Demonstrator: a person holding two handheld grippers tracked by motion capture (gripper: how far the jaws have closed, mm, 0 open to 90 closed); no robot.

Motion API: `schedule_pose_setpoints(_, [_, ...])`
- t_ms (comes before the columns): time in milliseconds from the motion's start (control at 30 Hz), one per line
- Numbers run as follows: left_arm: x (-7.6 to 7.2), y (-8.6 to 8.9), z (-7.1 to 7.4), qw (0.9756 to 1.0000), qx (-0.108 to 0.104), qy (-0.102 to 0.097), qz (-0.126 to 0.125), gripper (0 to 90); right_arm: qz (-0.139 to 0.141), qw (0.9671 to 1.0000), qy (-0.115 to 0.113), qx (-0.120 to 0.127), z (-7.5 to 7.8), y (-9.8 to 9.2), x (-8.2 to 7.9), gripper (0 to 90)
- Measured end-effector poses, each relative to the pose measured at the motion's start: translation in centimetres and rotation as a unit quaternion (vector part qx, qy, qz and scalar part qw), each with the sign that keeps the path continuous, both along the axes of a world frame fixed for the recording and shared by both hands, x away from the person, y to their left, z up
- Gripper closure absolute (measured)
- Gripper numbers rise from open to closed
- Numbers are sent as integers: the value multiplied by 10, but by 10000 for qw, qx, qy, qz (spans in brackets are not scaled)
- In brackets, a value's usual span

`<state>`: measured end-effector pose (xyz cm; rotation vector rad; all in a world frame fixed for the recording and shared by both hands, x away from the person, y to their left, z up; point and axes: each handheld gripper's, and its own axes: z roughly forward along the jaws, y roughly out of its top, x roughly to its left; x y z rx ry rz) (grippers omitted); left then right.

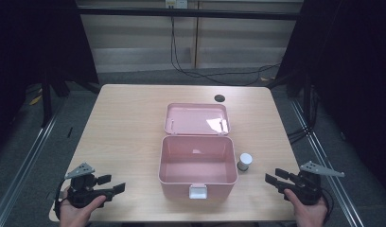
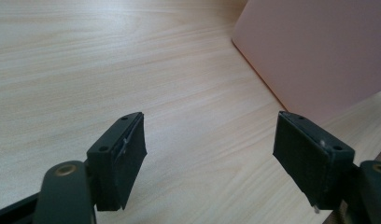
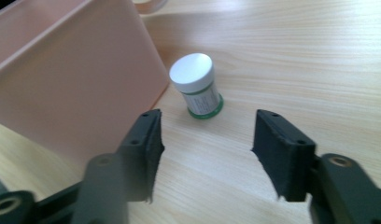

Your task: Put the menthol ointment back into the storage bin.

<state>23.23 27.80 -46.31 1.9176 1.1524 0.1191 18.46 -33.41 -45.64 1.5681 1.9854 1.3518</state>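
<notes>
Item: small jar (image 3: 196, 85), white cap, green band at the foot. Stands upright on the table (image 1: 125, 127), just beside the right wall of the pink box (image 1: 197, 163), near that wall's front end, not touching it.

Item: pink box, lid thrown back flat behind it, interior bare, white latch at the front wall.

Item: right gripper (image 3: 206, 149). Released, nothing between the jaws; sits to the right of the box and nearer the person, aimed at the jar.

Item: left gripper (image 2: 209, 161). Released, holding nothing; rests off the box's front left corner, well apart from the jar.

Handling note, as a judgement: the step in hand appears to be the pick-up of the jar for placing in the box. Approach from the side away from the box wall, straddle the body below the cap, close squarely, lift clear of the rim before crossing over.
</notes>
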Motion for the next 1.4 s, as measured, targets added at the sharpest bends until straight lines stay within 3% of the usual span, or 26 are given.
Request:
schedule_pose_setpoints(100, [0,0,0,10000,-8,-1,7,252,43,9999,-84,106,1,-2,0,460])
schedule_pose_setpoints(300, [0,1,-1,10000,-6,22,13,251,243,9995,-166,-108,3,4,0,488])
schedule_pose_setpoints(333, [0,0,0,10000,-5,29,23,251,291,9986,-371,-258,6,8,-1,466])
schedule_pose_setpoints(400, [0,0,0,10000,-7,2,-17,250,255,9979,-478,-341,7,9,-2,464])
schedule_pose_setpoints(433, [0,-1,0,10000,36,-8,-55,250,145,9961,-725,-473,10,13,-5,490])
schedule_pose_setpoints(500, [0,0,0,10000,38,14,-49,249,128,9961,-678,-551,12,13,-5,490])
schedule_pose_setpoints(600, [1,0,0,10000,13,6,-53,248,285,9980,-330,-448,16,14,-4,467])
schedule_pose_setpoints(633, [1,0,0,10000,23,24,-43,248,285,9980,-330,-448,16,14,-4,467])
schedule_pose_setpoints(667, [1,-1,-1,10000,18,34,-29,247,476,9975,-266,-453,21,15,1,431])
schedule_pose_setpoints(767, [1,-1,0,10000,30,21,-49,247,553,9969,-233,-513,27,16,6,371])
schedule_pose_setpoints(933, [0,0,1,10000,25,5,-23,247,914,9935,-3,-675,41,23,23,304])
schedule_pose_setpoints(1033, [0,-1,0,10000,41,21,-46,247,1007,9917,40,-796,46,28,27,305])
schedule_pose_setpoints(1133, [0,0,0,10000,49,7,-58,247,1161,9881,61,-1005,53,36,36,361])
schedule_pose_setpoints(1267, [0,0,0,10000,60,9,-61,248,1330,9849,293,-1070,53,38,48,337])
schedule_pose_setpoints(1400, [0,-1,0,10000,49,14,-63,248,1458,9811,343,-1229,56,41,57,353])
